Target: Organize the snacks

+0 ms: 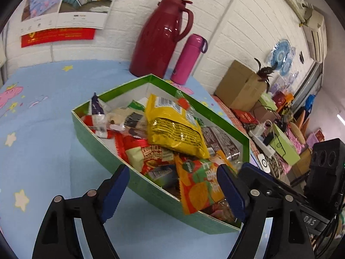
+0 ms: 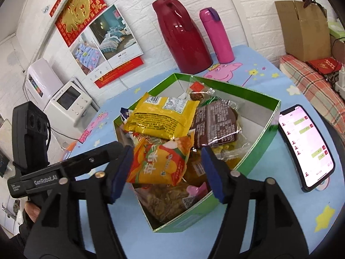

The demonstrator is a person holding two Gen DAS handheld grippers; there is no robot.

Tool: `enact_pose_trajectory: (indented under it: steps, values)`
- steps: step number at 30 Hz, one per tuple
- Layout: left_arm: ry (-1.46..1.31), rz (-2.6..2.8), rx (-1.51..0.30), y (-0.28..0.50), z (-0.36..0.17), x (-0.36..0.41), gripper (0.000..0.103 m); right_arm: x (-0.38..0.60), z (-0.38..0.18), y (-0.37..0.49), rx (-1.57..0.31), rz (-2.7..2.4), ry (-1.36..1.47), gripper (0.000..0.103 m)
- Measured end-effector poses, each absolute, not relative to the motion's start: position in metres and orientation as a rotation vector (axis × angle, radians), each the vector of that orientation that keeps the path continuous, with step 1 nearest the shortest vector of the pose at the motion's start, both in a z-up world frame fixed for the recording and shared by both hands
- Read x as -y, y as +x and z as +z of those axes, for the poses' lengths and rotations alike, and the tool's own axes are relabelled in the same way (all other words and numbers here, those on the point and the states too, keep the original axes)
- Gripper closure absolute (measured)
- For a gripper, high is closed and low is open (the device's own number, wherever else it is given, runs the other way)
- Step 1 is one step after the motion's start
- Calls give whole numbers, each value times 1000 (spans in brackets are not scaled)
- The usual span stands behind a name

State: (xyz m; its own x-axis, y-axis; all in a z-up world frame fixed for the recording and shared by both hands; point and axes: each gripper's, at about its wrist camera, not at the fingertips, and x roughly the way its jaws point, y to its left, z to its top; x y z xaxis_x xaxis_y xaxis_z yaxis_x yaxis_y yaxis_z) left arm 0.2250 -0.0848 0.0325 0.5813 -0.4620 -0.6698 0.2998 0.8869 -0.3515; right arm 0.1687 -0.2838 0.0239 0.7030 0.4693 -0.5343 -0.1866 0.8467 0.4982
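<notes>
A green cardboard box (image 1: 107, 149) (image 2: 256, 159) stands on the blue cartoon tablecloth, filled with snack packets. A yellow packet (image 1: 174, 127) (image 2: 161, 118) lies on top, and a brown one (image 1: 220, 140) (image 2: 215, 125) lies beside it. An orange fruit-print packet (image 1: 200, 185) (image 2: 159, 164) rests tilted at the box's near edge and overhangs the wall. My right gripper (image 2: 167, 172) is open, straddling this packet with a gap on its right side. My left gripper (image 1: 173, 191) is open over the near wall, with its right finger beside the packet.
A dark red thermos jug (image 1: 159, 36) (image 2: 183, 34) and a pink bottle (image 1: 187, 58) (image 2: 217, 36) stand behind the box by the wall. A lit phone (image 2: 306, 146) lies right of the box. A cardboard carton (image 2: 306, 28) and clutter sit farther right. A white appliance (image 2: 66, 103) stands left.
</notes>
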Motion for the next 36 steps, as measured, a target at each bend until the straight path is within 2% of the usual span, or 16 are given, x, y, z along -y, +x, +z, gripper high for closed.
enact_pose_trajectory:
  steps: [3,9,11,12,14,16,25,36]
  values:
    - [-179,-408,-837,223,34,80,18,286,31,162,-673,346,402,29]
    - [-148,-368,-823,205,42,75,17,280,38,146,-689,328,368,15]
    - [-120,-340,-810,191,50,75,16,276,48,132,-662,318,332,3]
    - [-101,-326,-800,182,54,76,15,274,53,124,-643,309,312,1]
    - [-59,-288,-778,162,62,75,5,269,65,106,-608,281,267,1]
    - [-46,-245,-744,138,68,71,1,265,72,88,-593,224,228,1]
    - [-38,-133,-709,63,49,55,0,260,60,23,-591,102,223,1]
    - [3,-104,-753,35,19,55,0,255,21,-2,-662,-6,208,1]
